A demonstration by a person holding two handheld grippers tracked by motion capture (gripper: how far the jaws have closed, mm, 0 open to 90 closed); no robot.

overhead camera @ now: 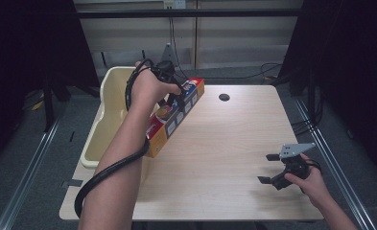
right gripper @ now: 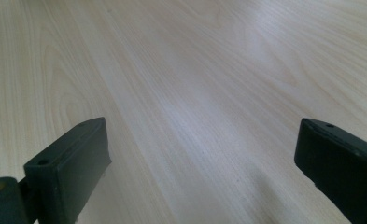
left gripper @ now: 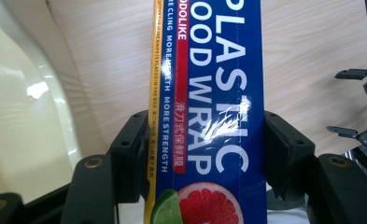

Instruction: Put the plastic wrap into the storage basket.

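Left gripper (left gripper: 204, 154) clamps plastic wrap box (left gripper: 209, 93) between its jaws.

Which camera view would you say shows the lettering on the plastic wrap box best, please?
The left gripper view: the plastic wrap box sits close between the fingers, its print readable. The high view shows the whole box, its text too small.

A pale wooden table (overhead camera: 224, 143) with a dark round hole (overhead camera: 224, 97) stands on grey carpet (overhead camera: 32, 158); black curtains (overhead camera: 363, 72) hang at both sides, and beige panels (overhead camera: 234, 33) line the far wall.
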